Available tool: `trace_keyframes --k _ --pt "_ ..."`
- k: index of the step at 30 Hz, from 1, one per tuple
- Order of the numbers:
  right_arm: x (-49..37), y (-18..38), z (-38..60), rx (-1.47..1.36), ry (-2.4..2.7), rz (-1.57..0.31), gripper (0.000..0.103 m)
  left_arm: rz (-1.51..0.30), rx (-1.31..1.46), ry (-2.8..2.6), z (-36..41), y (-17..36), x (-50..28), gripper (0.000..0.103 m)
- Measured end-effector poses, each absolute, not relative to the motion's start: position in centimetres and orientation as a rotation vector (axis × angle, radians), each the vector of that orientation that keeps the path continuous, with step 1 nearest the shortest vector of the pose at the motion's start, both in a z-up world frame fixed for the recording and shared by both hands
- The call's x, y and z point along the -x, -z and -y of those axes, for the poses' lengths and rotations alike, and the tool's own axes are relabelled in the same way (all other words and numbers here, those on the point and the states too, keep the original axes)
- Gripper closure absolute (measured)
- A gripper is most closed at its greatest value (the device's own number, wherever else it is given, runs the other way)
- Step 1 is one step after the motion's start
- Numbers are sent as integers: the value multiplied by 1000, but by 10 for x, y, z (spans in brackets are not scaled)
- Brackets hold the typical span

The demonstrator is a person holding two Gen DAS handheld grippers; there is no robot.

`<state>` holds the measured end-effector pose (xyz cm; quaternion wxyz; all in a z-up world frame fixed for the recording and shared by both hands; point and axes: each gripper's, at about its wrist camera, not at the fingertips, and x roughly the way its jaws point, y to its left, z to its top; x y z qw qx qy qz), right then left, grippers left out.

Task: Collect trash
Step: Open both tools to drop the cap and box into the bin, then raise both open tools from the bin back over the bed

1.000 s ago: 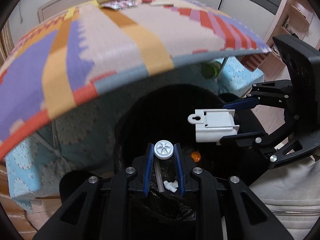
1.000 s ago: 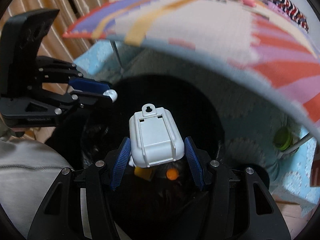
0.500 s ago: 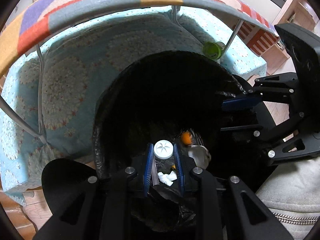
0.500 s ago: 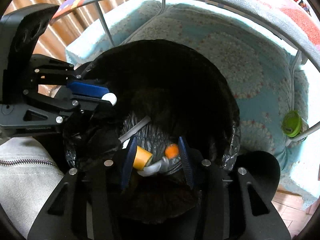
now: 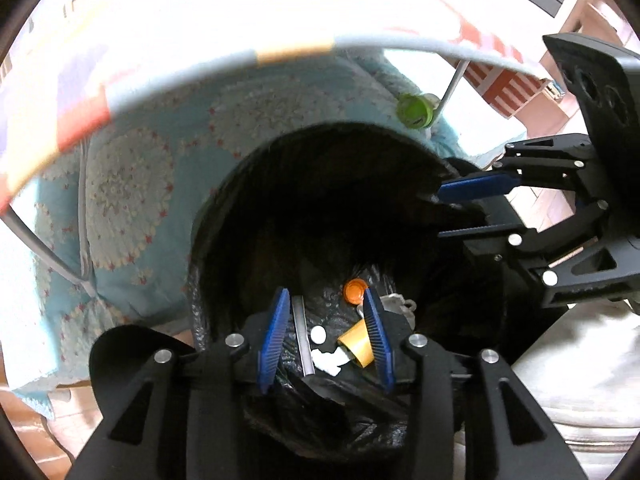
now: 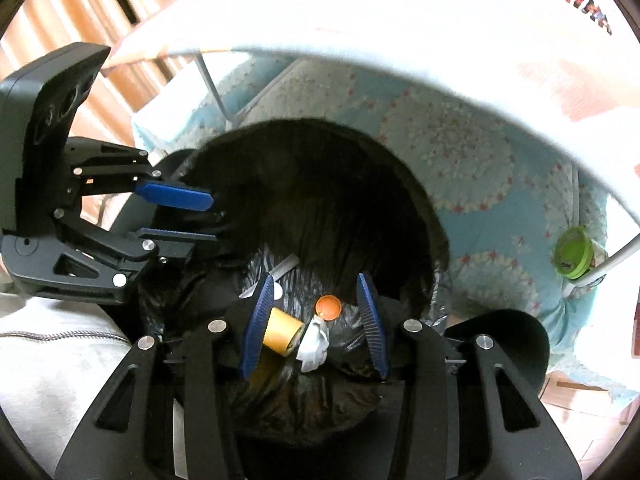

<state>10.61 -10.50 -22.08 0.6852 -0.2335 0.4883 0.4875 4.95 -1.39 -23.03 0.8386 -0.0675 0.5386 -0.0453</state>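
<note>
Both grippers hung over the mouth of the bin [image 5: 248, 184], each with its jaws spread wide and nothing between them. Left gripper [image 5: 326, 330] pointed down into the black liner; right gripper [image 6: 316, 320] did likewise from the other side, and each showed in the other's view at the bin's rim.

Judging by what lay at the bottom, a good part of the collecting looked done. Trash sat on the crumpled liner: an orange cap [image 5: 355, 291], a yellow tube [image 6: 282, 331] lying on its side, a small white disc [image 5: 318, 334], a scrap of white paper [image 5: 328, 360], a grey crumpled piece [image 6: 314, 344] just beside the tube, and a flat grey strip [image 5: 301, 332]. All were loose and apart from the fingers.

What remained was hard to judge. A green cup [image 6: 572, 258] rested against a metal leg [image 6: 612, 262] on the blue quilt [image 6: 460, 152] outside the bin, and may still want picking up; whether it counted as trash I could not tell. The tabletop above was washed out by glare, so anything left on it could not be made out.
</note>
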Motion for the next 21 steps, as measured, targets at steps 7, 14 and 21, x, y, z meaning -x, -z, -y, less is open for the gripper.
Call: trace_keyframes --k 7,14,21 --pt "-113 178 114 470 -1105 -992 60 -1045 93 114 19 187 -48 66" --pt "-124 142 122 445 -1100 -894 60 -924 47 154 22 134 -47 66" --pt "-145 116 127 426 -1083 -810 60 -838 39 129 10 95 -63 66"
